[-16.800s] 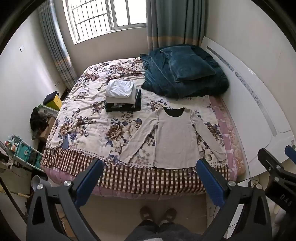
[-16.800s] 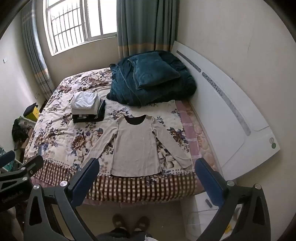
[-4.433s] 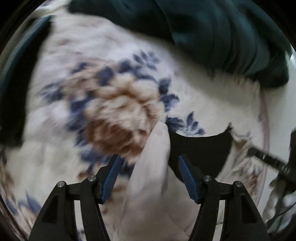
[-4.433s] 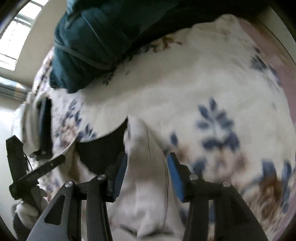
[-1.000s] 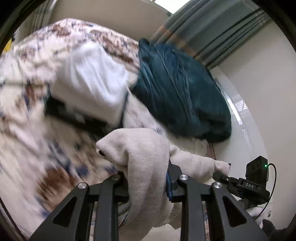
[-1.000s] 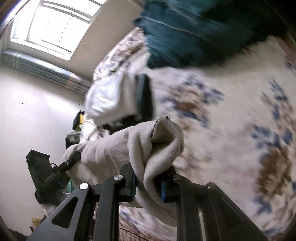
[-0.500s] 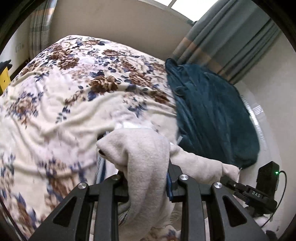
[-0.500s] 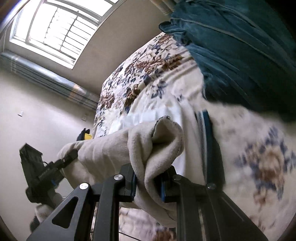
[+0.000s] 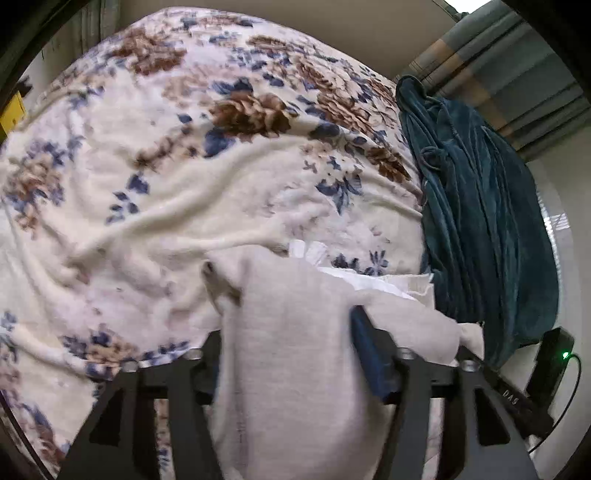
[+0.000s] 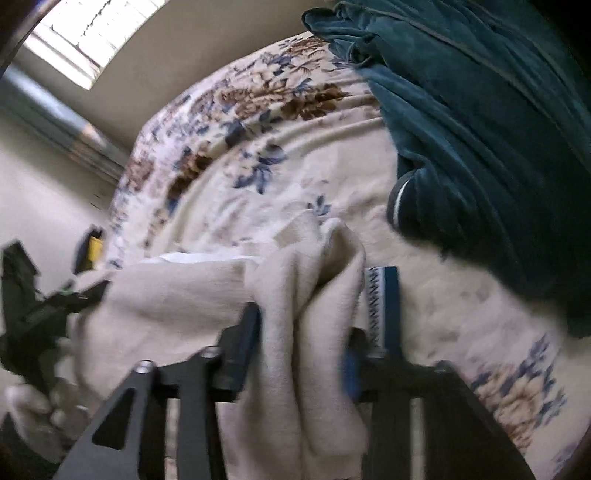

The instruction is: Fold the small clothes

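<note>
The folded beige long-sleeve top [image 9: 291, 354] lies between the two grippers, low over the stack of folded clothes, whose white top garment [image 9: 332, 266] peeks out behind it. My left gripper [image 9: 288, 339] has its jaws spread wide, with the top loose between them. My right gripper [image 10: 299, 332] is also open around a bunched fold of the top [image 10: 314, 280]. The dark blue edge of the stack [image 10: 391, 302] shows beside the right finger. The rest of the stack is hidden under the top.
The floral bedspread [image 9: 147, 166] fills the view. A teal blanket heap [image 9: 480, 206] lies to the right, close to the stack, and also shows in the right wrist view [image 10: 480, 110]. Curtains [image 9: 517, 55] and a window [image 10: 92, 29] are behind.
Both grippers carried the folded top forward and down onto the stack. Their jaws, shut on the top half a second ago, have now opened.
</note>
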`<act>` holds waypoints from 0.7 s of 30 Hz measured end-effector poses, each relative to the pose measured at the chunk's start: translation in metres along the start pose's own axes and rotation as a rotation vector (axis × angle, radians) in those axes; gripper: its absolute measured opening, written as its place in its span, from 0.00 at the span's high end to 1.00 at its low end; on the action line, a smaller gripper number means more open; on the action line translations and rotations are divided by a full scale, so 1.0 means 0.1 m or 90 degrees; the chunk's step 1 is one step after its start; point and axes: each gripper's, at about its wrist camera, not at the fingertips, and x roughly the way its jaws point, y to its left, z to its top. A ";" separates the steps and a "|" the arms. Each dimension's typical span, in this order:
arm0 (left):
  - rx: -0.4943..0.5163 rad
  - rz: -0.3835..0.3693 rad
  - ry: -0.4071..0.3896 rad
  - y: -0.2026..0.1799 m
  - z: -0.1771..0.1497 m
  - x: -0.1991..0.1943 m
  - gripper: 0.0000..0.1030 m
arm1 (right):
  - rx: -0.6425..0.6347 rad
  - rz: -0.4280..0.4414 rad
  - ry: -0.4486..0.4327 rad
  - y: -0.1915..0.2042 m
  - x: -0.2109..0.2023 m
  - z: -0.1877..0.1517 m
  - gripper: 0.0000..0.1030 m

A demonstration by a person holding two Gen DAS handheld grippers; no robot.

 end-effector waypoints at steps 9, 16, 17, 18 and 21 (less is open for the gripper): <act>0.145 0.265 -0.069 -0.48 -0.85 -0.49 0.04 | -0.050 -0.178 -0.042 0.31 -0.62 -0.63 0.01; 0.157 0.266 -0.064 -0.66 -1.47 -0.74 0.04 | -0.057 -0.220 -0.090 0.45 -1.29 -1.22 0.01; 0.158 0.263 -0.063 -0.70 -1.50 -0.78 0.04 | -0.060 -0.217 -0.089 0.49 -1.37 -1.29 0.01; 0.159 0.257 -0.064 -0.73 -1.57 -0.86 0.04 | -0.063 -0.217 -0.090 0.52 -1.46 -1.37 0.01; 0.163 0.249 -0.078 -0.85 -1.74 -1.14 0.04 | -0.070 -0.222 -0.104 0.59 -1.81 -1.58 0.01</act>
